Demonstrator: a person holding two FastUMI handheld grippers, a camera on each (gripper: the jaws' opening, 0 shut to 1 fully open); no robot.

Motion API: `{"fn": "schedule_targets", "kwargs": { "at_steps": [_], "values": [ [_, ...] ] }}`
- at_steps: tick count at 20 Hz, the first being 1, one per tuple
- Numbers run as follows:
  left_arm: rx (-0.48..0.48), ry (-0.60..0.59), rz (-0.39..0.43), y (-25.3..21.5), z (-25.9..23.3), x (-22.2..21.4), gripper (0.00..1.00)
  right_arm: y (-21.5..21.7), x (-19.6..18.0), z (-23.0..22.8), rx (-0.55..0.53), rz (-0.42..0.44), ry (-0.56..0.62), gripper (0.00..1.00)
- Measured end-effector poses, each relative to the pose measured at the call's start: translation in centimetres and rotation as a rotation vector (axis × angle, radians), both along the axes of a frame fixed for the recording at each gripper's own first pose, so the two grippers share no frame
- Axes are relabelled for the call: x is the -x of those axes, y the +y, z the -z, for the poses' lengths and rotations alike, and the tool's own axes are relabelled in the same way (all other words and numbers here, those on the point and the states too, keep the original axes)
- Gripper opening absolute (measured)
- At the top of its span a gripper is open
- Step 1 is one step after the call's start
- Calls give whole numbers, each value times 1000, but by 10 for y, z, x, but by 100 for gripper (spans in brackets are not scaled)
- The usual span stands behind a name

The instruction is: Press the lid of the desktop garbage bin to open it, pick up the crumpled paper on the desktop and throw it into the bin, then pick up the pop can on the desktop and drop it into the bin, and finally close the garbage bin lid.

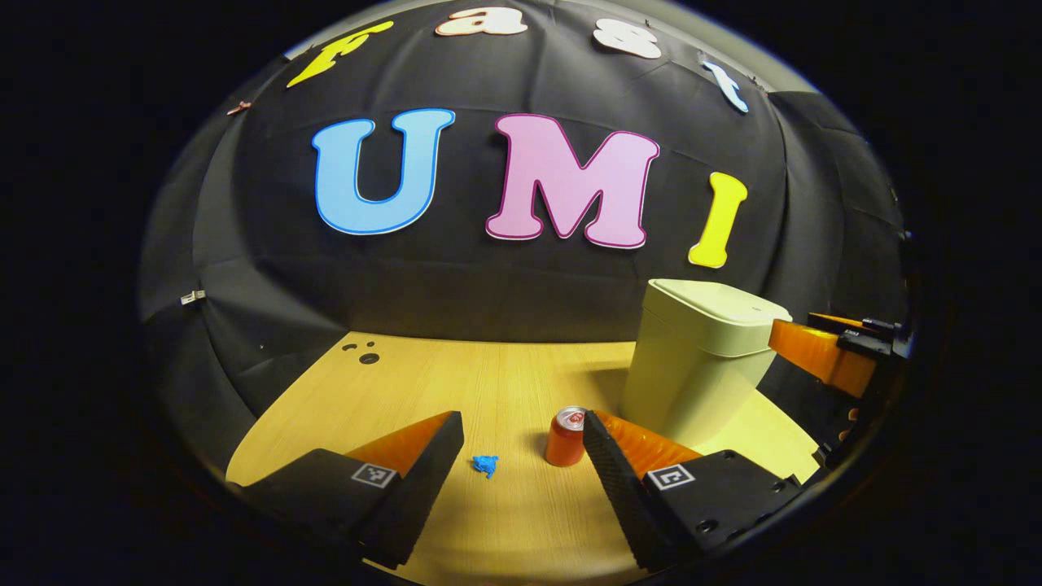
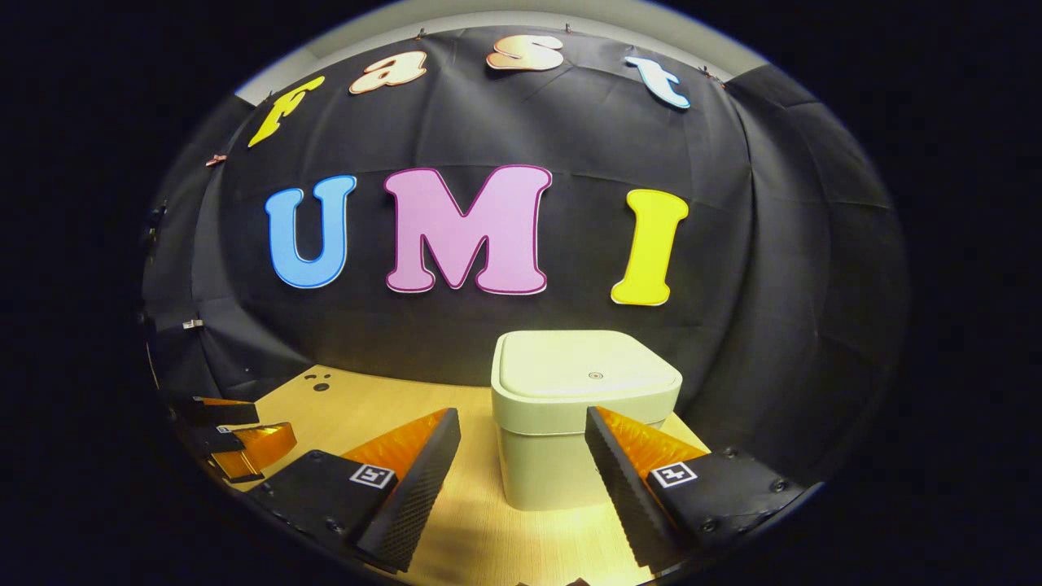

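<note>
We see the garbage bin, lid down, at lower centre of the right gripper view, dead ahead of our wide, empty right tool; the wide left tool faces the pop can and crumpled paper

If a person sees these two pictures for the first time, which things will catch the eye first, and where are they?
The pale garbage bin, lid shut, stands on the wooden table straight ahead of the open right gripper. In the left gripper view, the orange pop can stands upright left of the bin, close to one finger of the open left gripper. The small blue crumpled paper lies just left of the can.
</note>
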State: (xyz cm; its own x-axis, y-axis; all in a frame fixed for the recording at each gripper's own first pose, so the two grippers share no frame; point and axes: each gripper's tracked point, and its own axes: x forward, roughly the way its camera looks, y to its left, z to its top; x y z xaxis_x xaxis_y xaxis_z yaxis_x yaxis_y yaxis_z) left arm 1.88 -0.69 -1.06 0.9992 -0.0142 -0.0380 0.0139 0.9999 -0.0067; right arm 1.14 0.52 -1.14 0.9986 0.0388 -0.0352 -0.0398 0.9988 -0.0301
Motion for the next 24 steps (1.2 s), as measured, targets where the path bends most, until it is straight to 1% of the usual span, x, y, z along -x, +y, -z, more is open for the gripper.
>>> {"fn": "schedule_targets", "kwargs": {
  "at_steps": [4, 8, 11, 12, 13, 14, 15, 17, 18, 19, 20, 21, 22, 24],
  "values": [
    [-10, 5, 2, -2, 2, 0, 96, -1, 1, 0, -6, -5, 0, 98],
    [-11, 3, 4, -3, 2, 1, 96, 0, 4, -2, 19, -9, -13, 97],
    [-24, -2, 1, -4, 3, 2, 96, 3, 8, -9, 45, -16, -34, 83],
    [-34, -6, -4, -3, 1, 4, 96, 3, 8, -10, 52, -16, -37, 81],
    [-40, -13, -5, -3, 0, 4, 96, 4, 8, -11, 52, -23, -36, 69],
    [-43, -18, -5, -4, -3, 6, 96, 4, 10, -11, 49, -22, -41, 66],
    [-44, -21, -5, -3, -2, 6, 96, 5, 11, -13, 44, -27, -44, 54],
    [-44, -18, -2, -4, 0, 8, 96, 10, 11, -11, 46, -42, -39, 36],
    [-42, -15, -2, -5, 0, 9, 96, 10, 11, -9, 52, -47, -32, 33],
    [-41, -11, -2, -6, 1, 9, 96, 9, 12, -9, 54, -46, -29, 23],
    [-41, -7, -4, -6, 1, 10, 96, 8, 12, -10, 51, -43, -32, 18],
    [-41, -4, -5, -6, 3, 11, 96, 5, 13, -9, 49, -31, -18, 8],
    [-39, -3, -5, -7, 2, 11, 96, 9, 11, -4, 39, -48, -6, 5],
    [-33, 2, -5, -8, 4, 12, 96, 14, 12, 0, 22, -80, 14, 6]
  ]
}}
